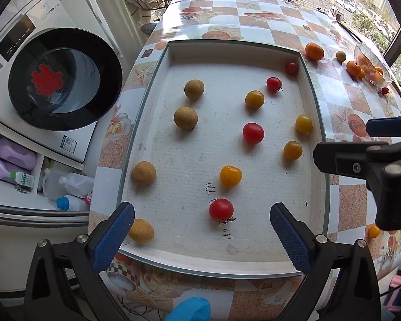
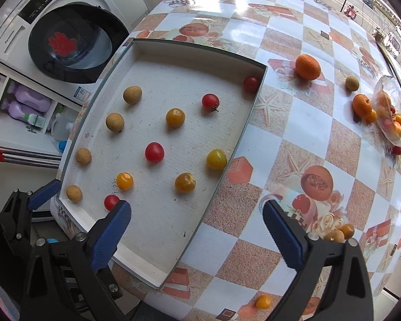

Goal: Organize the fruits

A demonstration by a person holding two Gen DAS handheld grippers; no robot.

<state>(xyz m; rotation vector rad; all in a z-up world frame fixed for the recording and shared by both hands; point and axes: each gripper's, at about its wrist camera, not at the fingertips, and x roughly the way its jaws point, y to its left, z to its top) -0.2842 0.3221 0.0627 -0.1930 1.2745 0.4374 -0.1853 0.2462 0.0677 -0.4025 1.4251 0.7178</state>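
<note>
A shallow white tray [image 1: 314, 123] [image 2: 254, 123] lies on the checkered table. It holds several brown longans [image 1: 185, 117] [image 2: 115, 122] on its left, red cherry tomatoes [image 1: 253, 133] [image 2: 154, 152] down the middle and yellow tomatoes [image 1: 230, 176] [image 2: 185, 182] on the right. My left gripper [image 1: 201, 230] is open and empty over the tray's near edge, a red tomato [image 1: 221, 209] between its fingers. My right gripper [image 2: 196, 224] is open and empty over the tray's right rim; it also shows at the right in the left wrist view [image 1: 361, 157].
Oranges [image 2: 308, 67] [image 1: 314, 51], a longan [image 2: 352, 83] and a glass bowl of fruit [image 2: 393, 115] [image 1: 373, 64] sit far right on the table. Loose small yellow fruits [image 2: 264, 301] [image 2: 347, 230] lie near my right gripper. A washing machine [image 1: 64, 80] stands left, off the table.
</note>
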